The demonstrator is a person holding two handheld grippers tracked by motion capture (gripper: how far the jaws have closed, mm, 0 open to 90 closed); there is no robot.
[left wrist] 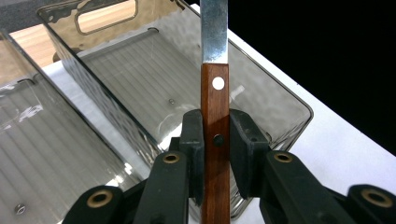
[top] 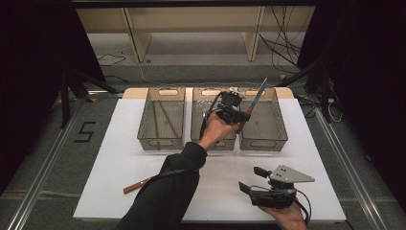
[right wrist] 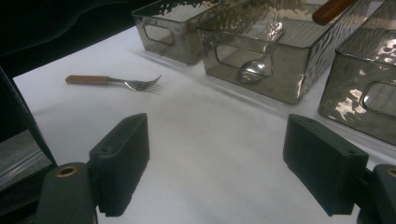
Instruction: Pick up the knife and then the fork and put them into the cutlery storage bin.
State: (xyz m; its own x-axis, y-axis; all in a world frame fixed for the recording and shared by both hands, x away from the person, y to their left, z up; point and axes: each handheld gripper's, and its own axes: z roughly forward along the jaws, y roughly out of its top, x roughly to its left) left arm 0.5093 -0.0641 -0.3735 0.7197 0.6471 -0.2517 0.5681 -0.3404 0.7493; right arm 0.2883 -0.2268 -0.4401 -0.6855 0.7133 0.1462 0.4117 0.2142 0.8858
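My left gripper (top: 242, 116) (left wrist: 215, 135) is raised over the bins and is shut on a knife's wooden handle (left wrist: 215, 107). The steel blade (top: 260, 93) (left wrist: 214, 28) points up and away, above the right-hand smoky bin (top: 281, 125) (left wrist: 261, 88), whose inside looks bare. My right gripper (top: 251, 178) (right wrist: 219, 154) rests low near the table's front right. It is open with nothing between its fingers (right wrist: 122, 158). A wooden-handled fork (top: 136, 185) (right wrist: 114, 80) lies on the white table (top: 115, 153), partly hidden by the left sleeve in the high view.
Three smoky plastic bins stand in a row at the back. The left bin (top: 143, 129) holds thin sticks. A spoon (right wrist: 254, 70) lies in the middle bin (top: 196, 125) (right wrist: 280, 84). Black stands and cables surround the table; a shelf stands behind.
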